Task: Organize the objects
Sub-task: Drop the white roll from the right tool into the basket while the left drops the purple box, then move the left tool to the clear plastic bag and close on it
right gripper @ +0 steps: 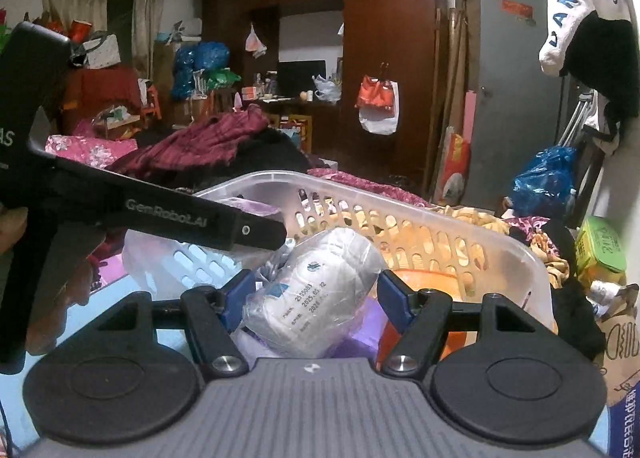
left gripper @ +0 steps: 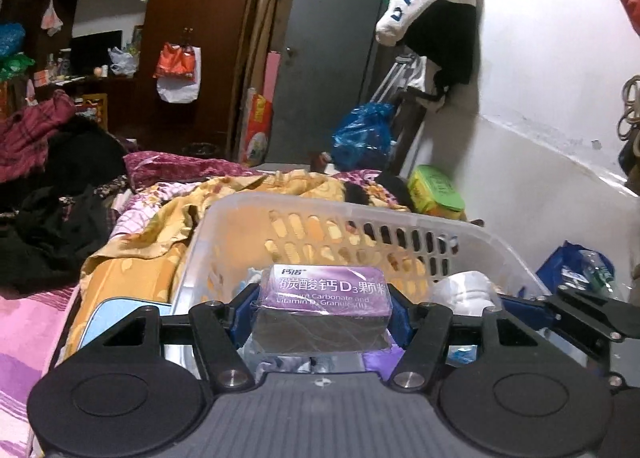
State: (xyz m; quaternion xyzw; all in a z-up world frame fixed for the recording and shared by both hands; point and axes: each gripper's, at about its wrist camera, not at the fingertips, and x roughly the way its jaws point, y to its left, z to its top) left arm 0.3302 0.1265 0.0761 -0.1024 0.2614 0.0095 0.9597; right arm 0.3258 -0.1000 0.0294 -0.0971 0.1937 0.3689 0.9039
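The left gripper [left gripper: 323, 308] is clenched on a purple box [left gripper: 326, 294], its blue pads [left gripper: 242, 308] pressed against both short ends. The box hangs over the near part of a clear basket [left gripper: 280, 204], level, its printed top facing up. The basket sits on a bed covered by a yellow quilt [left gripper: 160, 218], with a green tin [left gripper: 436, 188] lying past its far corner by the white wall.

The right gripper [right gripper: 314, 300] is grasping a white bottle [right gripper: 316, 290] wrapped in clear plastic. The bottle is tilted, its bottom toward the camera, and both blue pads touch its sides. It is inside the basket [right gripper: 400, 198], above purple packets and beside something orange [right gripper: 424, 278] on the right. From the right wrist view, the left gripper's black body reaches across from the left, its tip just beside the bottle's upper end. Dark clothes [left gripper: 64, 194] are heaped further along the bed.
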